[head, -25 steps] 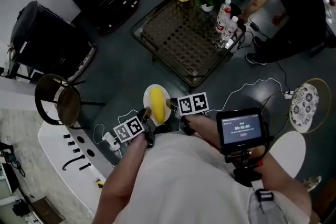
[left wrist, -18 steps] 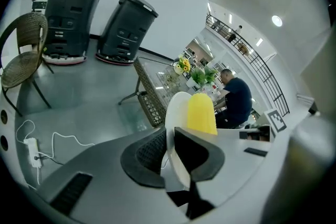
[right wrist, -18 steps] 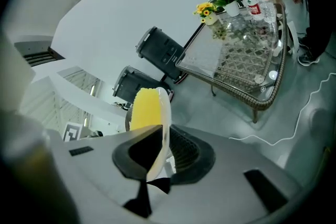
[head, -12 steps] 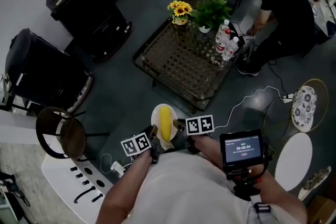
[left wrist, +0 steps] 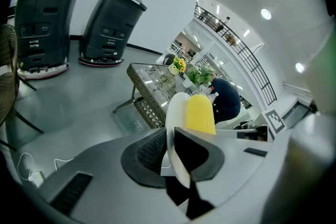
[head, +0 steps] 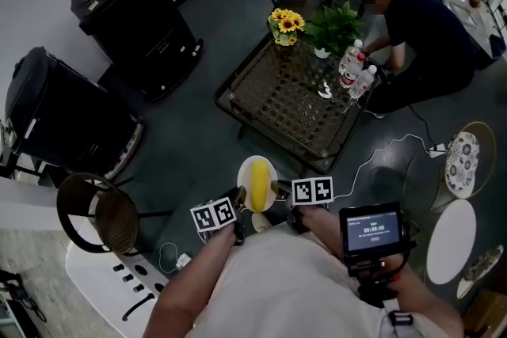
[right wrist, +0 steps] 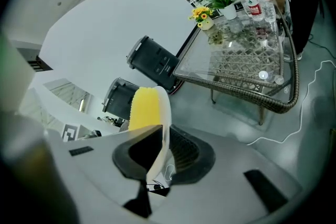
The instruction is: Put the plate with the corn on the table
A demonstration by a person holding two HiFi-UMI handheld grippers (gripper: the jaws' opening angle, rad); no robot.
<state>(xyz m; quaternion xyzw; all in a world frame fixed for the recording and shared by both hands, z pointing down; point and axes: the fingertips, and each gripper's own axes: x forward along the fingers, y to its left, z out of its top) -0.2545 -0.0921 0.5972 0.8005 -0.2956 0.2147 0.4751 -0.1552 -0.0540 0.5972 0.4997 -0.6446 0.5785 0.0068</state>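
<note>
A white plate carries a yellow corn cob and hangs above the grey floor, short of the glass-topped wicker table. My left gripper is shut on the plate's left rim and my right gripper is shut on its right rim. In the left gripper view the plate stands edge-on between the jaws with the corn behind it. In the right gripper view the plate is pinched the same way, the corn beside it and the table ahead.
On the table stand a sunflower vase, a green plant and water bottles. A person in dark clothes crouches at its right. Two black machines and a wicker chair stand left; cables cross the floor.
The plate with the corn, held by both grippers, has moved forward toward the table, and the view has shifted with it. The person beside the table has bent lower.
</note>
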